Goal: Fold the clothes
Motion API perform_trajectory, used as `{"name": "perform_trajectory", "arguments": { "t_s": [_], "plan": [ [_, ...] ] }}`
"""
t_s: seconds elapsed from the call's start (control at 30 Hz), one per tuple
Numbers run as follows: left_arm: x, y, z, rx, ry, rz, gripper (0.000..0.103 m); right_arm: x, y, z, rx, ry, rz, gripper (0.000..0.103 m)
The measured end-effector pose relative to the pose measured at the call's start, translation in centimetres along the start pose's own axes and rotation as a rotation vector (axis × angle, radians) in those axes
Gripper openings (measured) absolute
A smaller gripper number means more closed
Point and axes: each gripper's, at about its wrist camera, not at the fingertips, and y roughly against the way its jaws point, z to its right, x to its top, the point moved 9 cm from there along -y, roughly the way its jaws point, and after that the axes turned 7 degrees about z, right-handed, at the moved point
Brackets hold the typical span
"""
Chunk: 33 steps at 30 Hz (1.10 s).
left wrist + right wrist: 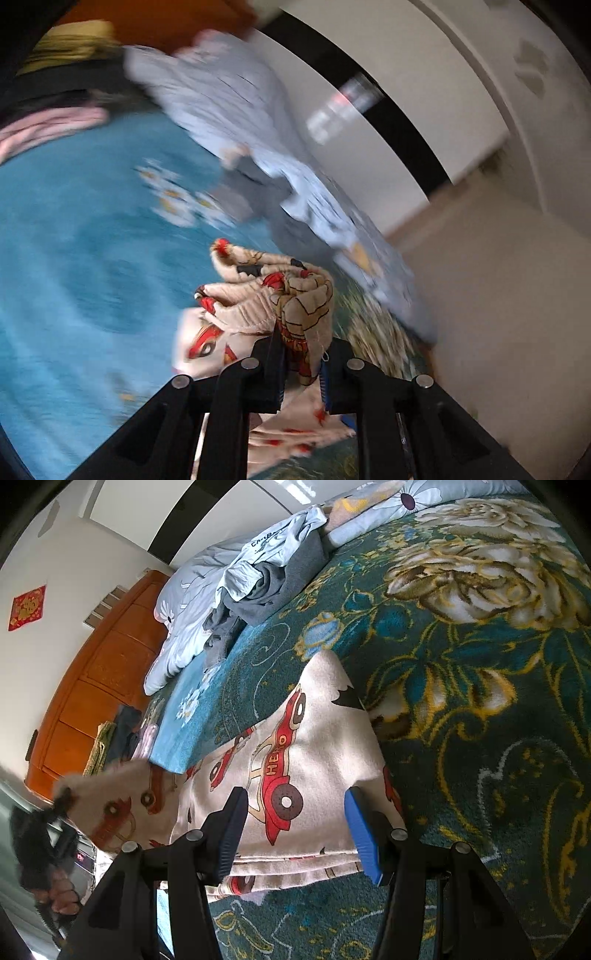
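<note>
A cream garment with red car prints (295, 753) lies partly folded on the floral bedspread (480, 701). My right gripper (295, 830) is open, its blue-padded fingers (364, 834) astride the garment's near folded edge. My left gripper (303, 354) is shut on a bunched end of the same garment (295, 295) and holds it lifted; that view is blurred by motion. In the right wrist view the left gripper (55, 812) shows at the far left with the raised cloth end (110, 786).
A heap of pale blue and grey clothes (258, 576) and a light floral quilt (177, 620) lie at the far side of the bed. Folded items (122, 734) sit near the wooden headboard (96, 679). A pink cloth (48, 125) lies at the left wrist view's far left.
</note>
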Motion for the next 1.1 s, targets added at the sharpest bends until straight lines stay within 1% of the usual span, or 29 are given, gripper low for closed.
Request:
{"name": "perform_trajectory", "arguments": {
  "t_s": [0.13,0.23,0.37,0.43,0.53,0.63,0.67,0.7,0.73,0.77,0.8,0.9,0.93,1.07,1.1],
  "plan": [
    [-4.9,-4.6,2.9,-0.02,-0.08,-0.14,0.015,0.1,0.5,0.2,0.013,-0.016,0.001,0.056],
    [-8.8,-7.2,4.2,-0.017,-0.115,-0.236,0.015,0.3,1.1,0.5,0.011,-0.02,0.005,0.056],
    [-13.2,-8.8,5.5,0.018,-0.204,-0.344,0.015,0.6,1.8,1.2,0.02,-0.046,0.015,0.056],
    [-14.4,-9.1,5.4,0.038,-0.223,-0.381,0.016,0.7,2.1,1.5,0.025,-0.059,0.02,0.056],
    [-15.5,-9.5,4.5,0.058,-0.195,-0.423,0.018,0.8,2.0,1.6,0.027,-0.064,0.022,0.056],
    [-15.9,-9.5,4.1,0.064,-0.172,-0.446,0.019,0.8,1.7,1.5,0.026,-0.065,0.02,0.056],
    [-15.9,-9.5,4.0,0.061,-0.167,-0.452,0.021,0.8,1.7,1.5,0.026,-0.064,0.019,0.056],
    [-16.0,-9.4,4.0,0.058,-0.162,-0.458,0.033,0.8,1.8,1.5,0.026,-0.064,0.019,0.056],
    [-16.1,-9.4,4.2,0.05,-0.161,-0.46,0.043,0.8,1.8,1.5,0.027,-0.063,0.018,0.056],
    [-16.1,-9.4,4.4,0.041,-0.16,-0.461,0.056,0.9,1.7,1.5,0.027,-0.063,0.017,0.056],
    [-16.2,-9.4,4.6,0.032,-0.16,-0.462,0.058,0.9,1.7,1.5,0.027,-0.064,0.016,0.056],
    [-16.3,-9.4,5.3,0.004,-0.157,-0.465,0.058,0.9,1.4,1.4,0.025,-0.063,0.015,0.056],
    [-16.2,-9.2,5.2,0.008,-0.159,-0.462,0.058,0.9,1.4,1.4,0.024,-0.063,0.015,0.056],
    [-13.5,-7.1,3.8,0.014,-0.099,-0.377,0.059,0.9,1.5,1.3,0.027,-0.06,0.015,0.056],
    [-12.3,-6.4,2.7,0.06,-0.094,-0.334,0.059,0.9,1.5,1.2,0.031,-0.055,0.015,0.056]
  ]
}}
